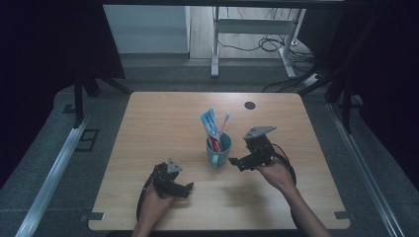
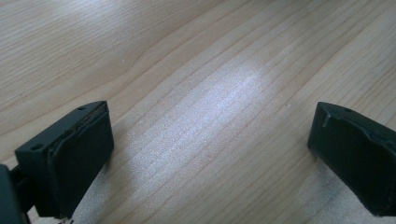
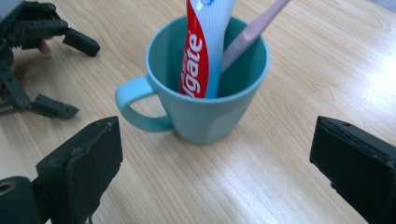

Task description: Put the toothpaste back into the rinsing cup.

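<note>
Nearest to me, my left claw (image 1: pixel 187 189) rests low on the wooden worktop (image 1: pixel 163 123) at about seven o'clock, its jaws spread wide apart with bare wood grain between them in the left gripper view. My right claw (image 1: pixel 237 162) sits a little further up at about four o'clock, pointing towards nine o'clock at the mug; its jaws stand wide apart too, with nothing between the pads.

Just beyond the right claw, near the centre of the worktop, stands the teal mug (image 3: pixel 208 109). It is upright, smooth and plain, tapering slightly to its base, and in the high view its handle (image 3: pixel 135 105) points towards six o'clock. The mug is just beside the right claw but not touching it.

Inside the mug, a toothpaste tube (image 3: pixel 203 51), red and white with white lettering on the red, stands on end and leans towards eleven o'clock. Beside it, a pale pink toothbrush (image 3: pixel 252 32) leans against the rim towards one o'clock.

Further off, at twelve o'clock near the far edge, is a small dark round spot (image 1: pixel 250 105).
</note>
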A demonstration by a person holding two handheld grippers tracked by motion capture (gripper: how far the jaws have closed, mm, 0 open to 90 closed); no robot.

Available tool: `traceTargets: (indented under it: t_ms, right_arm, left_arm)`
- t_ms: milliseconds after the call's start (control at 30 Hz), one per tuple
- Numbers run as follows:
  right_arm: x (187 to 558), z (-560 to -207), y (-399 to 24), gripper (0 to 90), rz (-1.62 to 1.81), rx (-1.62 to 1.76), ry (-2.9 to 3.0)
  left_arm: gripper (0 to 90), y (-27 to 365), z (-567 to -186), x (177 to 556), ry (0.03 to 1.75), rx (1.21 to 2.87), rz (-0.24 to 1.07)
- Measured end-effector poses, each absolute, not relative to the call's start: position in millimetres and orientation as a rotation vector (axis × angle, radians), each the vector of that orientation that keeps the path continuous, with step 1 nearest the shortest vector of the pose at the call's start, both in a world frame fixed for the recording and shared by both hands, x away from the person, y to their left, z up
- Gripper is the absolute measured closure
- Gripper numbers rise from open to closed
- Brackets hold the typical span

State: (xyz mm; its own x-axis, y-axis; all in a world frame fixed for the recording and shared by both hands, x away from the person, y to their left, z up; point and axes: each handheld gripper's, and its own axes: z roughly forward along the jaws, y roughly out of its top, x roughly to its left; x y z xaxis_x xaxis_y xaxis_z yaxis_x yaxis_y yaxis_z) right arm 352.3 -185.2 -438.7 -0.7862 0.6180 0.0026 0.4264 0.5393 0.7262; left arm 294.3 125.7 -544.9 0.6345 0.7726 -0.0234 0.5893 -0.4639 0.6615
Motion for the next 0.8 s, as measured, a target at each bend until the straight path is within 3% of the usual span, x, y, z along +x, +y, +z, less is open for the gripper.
traceTargets:
  t_ms: [800]
  right_arm:
    - [331.6,-460.4,-224.9,2.8,1.003,0.909,2.497]
  left_arm:
    - [0.3,125.7,-545.1,294.4,1.055,2.213,0.372]
